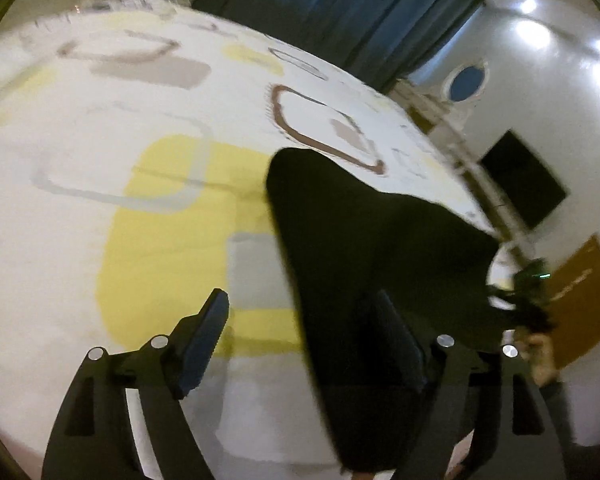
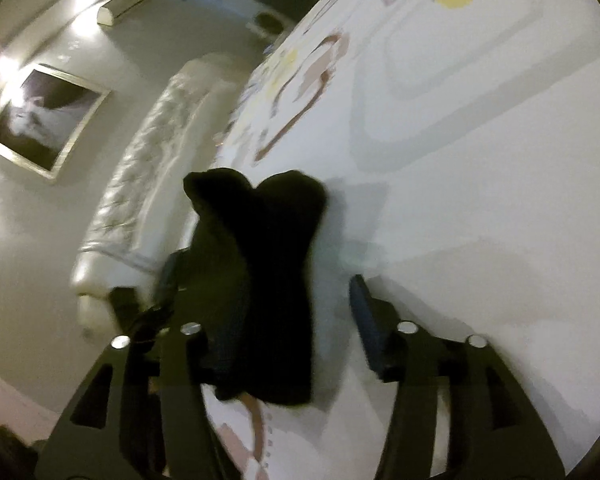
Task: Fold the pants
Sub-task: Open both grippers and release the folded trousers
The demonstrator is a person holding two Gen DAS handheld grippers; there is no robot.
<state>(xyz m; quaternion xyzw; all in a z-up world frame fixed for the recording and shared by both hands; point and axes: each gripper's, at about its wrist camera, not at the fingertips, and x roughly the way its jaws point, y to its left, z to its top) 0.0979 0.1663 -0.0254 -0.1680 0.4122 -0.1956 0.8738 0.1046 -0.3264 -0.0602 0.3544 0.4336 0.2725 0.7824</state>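
Observation:
The black pants (image 1: 360,240) lie in a bunched strip on the white patterned bedcover (image 1: 60,240). My left gripper (image 1: 300,324) stands open: its left finger hangs over a yellow patch, and its right finger overlaps the dark cloth. In the right wrist view the pants (image 2: 260,280) run up between the fingers of my right gripper (image 2: 268,296), which is open. The cloth lies against the left finger, and white cover shows before the right finger. The right gripper (image 1: 528,292) and a hand (image 1: 540,360) show at the pants' far end in the left wrist view.
The bedcover (image 2: 480,200) carries yellow, grey and brown shapes. A white tufted headboard (image 2: 140,184) borders the bed beneath a framed picture (image 2: 44,120). Blue curtains (image 1: 340,12), a dark screen (image 1: 524,180) and a brown panel (image 1: 580,296) lie beyond the bed's far edge.

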